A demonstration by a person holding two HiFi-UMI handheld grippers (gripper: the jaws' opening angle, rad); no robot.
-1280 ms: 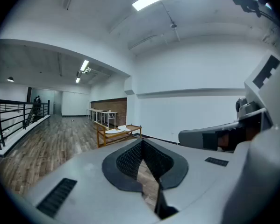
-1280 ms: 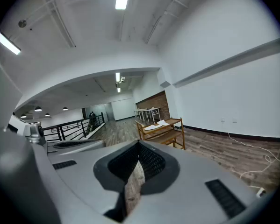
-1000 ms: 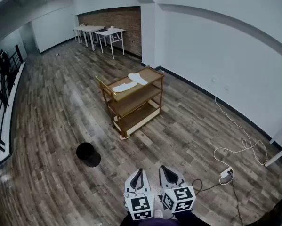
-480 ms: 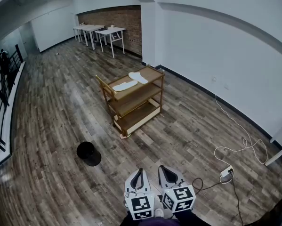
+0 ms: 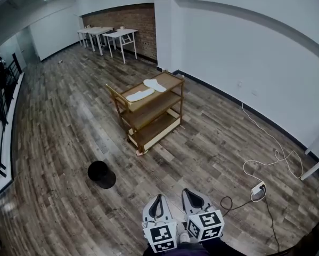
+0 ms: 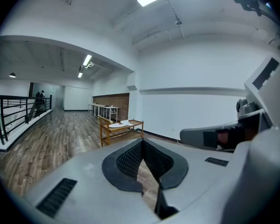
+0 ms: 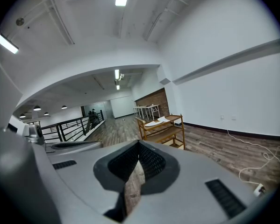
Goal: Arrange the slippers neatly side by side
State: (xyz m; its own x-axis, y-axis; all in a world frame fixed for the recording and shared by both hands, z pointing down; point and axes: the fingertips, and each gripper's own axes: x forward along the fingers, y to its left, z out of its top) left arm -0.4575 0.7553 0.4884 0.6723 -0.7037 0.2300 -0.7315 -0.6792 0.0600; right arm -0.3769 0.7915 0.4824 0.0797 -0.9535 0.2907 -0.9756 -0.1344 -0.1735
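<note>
Ahead, two white slippers (image 5: 140,95) lie on the top shelf of a wooden cart (image 5: 171,79), set at an angle to each other. Cart stands well apart from both tools, plank floor (image 5: 68,116) between. Left gripper (image 5: 158,198) and right gripper (image 5: 188,193) sit side by side, jaws of each pressed together, gripping nothing. Black round object (image 5: 101,174) on the floor left of the line to the cart; power strip (image 5: 258,188) and white cable (image 5: 276,156) lie to the right. White tables (image 5: 108,33) stand by the far brick wall.
</note>
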